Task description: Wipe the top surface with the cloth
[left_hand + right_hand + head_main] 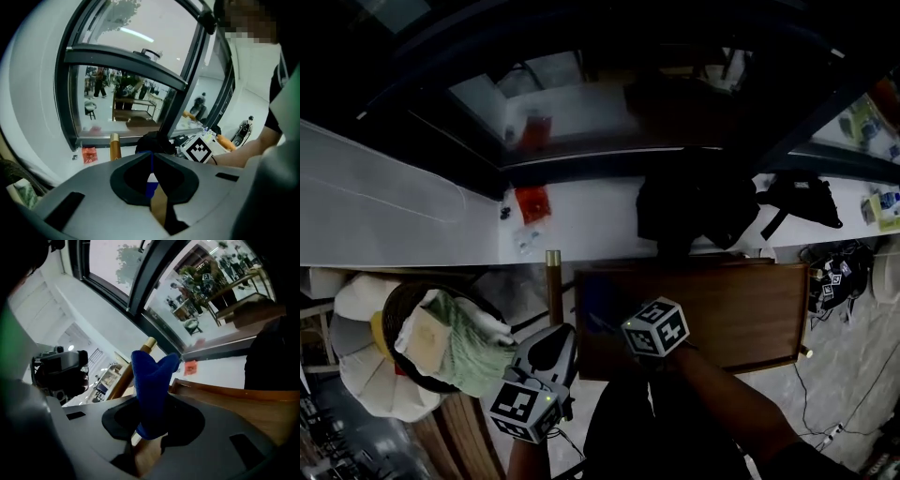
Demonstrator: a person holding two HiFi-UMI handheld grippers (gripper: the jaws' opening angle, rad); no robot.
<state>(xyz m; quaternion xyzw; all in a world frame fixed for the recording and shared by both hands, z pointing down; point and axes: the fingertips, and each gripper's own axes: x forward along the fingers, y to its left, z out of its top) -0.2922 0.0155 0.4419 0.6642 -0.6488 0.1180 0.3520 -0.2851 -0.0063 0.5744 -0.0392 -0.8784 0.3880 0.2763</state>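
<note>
The brown wooden table top [731, 309] lies below me in the dim head view. My right gripper [617, 328] hovers over the table's left part and is shut on a blue cloth [152, 380]. The cloth stands up between the jaws in the right gripper view, folded into two lobes, with the table's edge [225, 394] behind it. My left gripper [551, 349] is off the table's left edge, and its jaws meet with nothing between them. Through the thin slit of the left gripper [151, 158] only a strip of blue and of wood shows.
A wicker basket [394, 309] with green cloth and packets stands at the left. A wooden post with a brass cap [553, 281] rises beside the table's left corner. A black bag [694, 206] and a red packet [532, 202] lie on the white window ledge. Cables [834, 281] trail at the right.
</note>
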